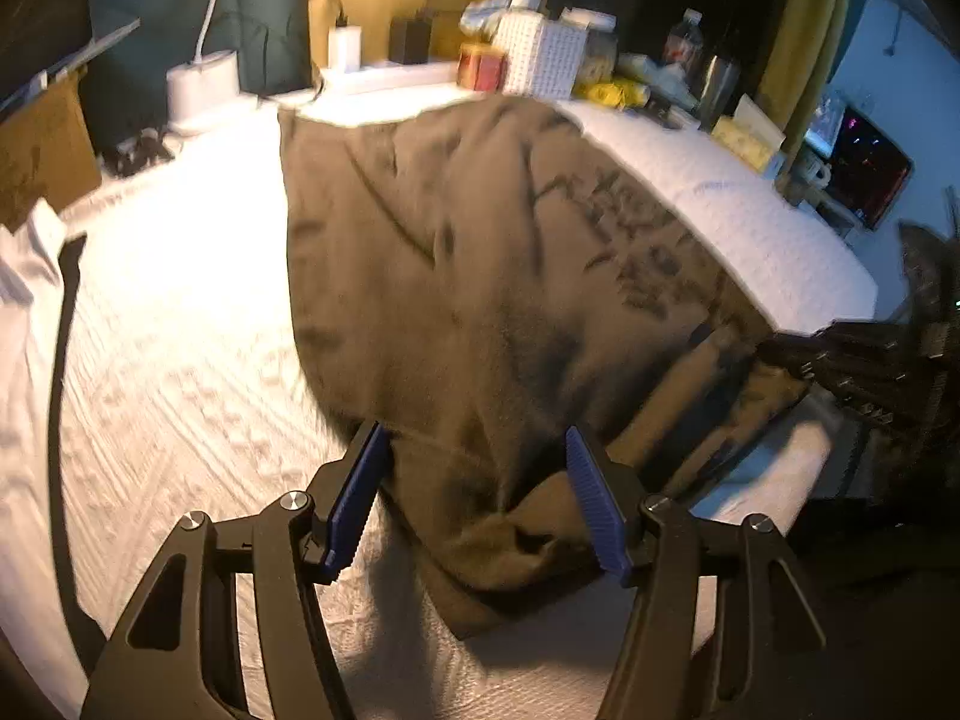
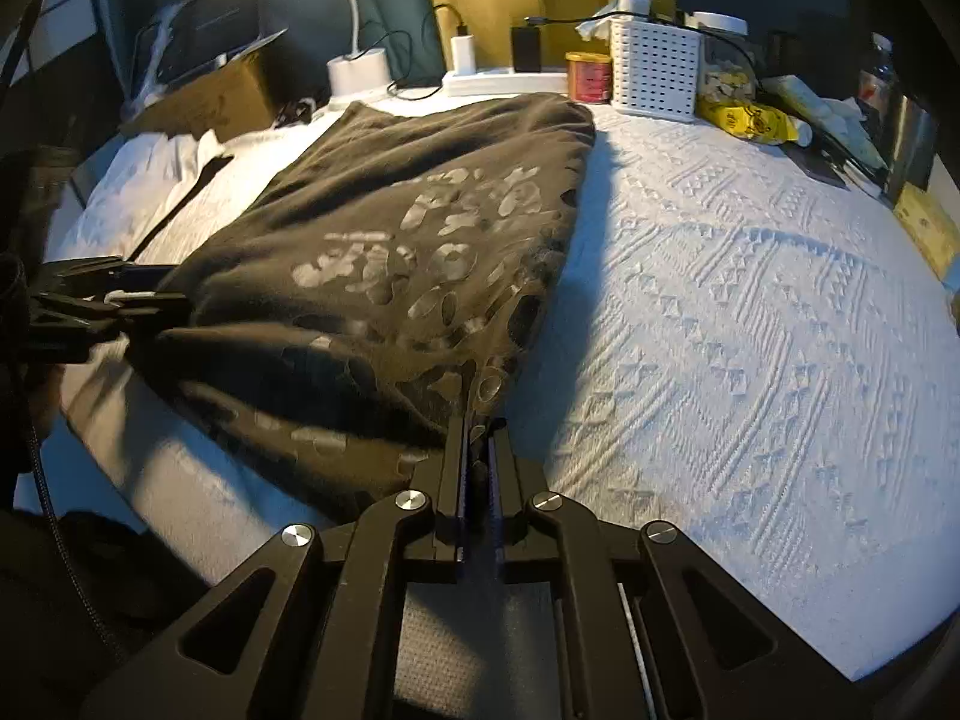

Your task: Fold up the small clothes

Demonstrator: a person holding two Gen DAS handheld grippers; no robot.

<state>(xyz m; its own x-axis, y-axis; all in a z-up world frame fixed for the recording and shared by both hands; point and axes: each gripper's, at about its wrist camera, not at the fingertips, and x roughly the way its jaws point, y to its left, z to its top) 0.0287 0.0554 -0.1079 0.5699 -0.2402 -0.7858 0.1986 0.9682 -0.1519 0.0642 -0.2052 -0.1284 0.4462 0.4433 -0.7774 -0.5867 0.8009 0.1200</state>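
The right gripper [image 2: 478, 450], nearest the lens, has its jaws pinched tight on the near corner of one dark brown garment [image 2: 384, 252] that lies spread over a white textured bedspread [image 2: 750, 330]. The garment's printed side faces up and reaches from the bed's near edge toward the far edge, where clutter is lined up. The left gripper [image 1: 474, 498] hovers at the garment's other near corner with its jaws standing apart; a fold of the cloth sits between its two blue pads [image 1: 354, 498], which do not press on it. In the left wrist view the right gripper shows as a dark shape at the garment's right edge, near the side of the bed.

Along the far edge stand one white perforated basket [image 2: 655, 69], one red tin [image 2: 589, 77], one white power strip [image 2: 504, 83] with two chargers plugged in, and one white lamp base [image 2: 358, 73]. One yellow packet [image 2: 747, 120] lies just right of the basket. One cardboard box [image 2: 210, 96] sits at the far left corner, beside a white garment with a black strap [image 1: 63, 372].
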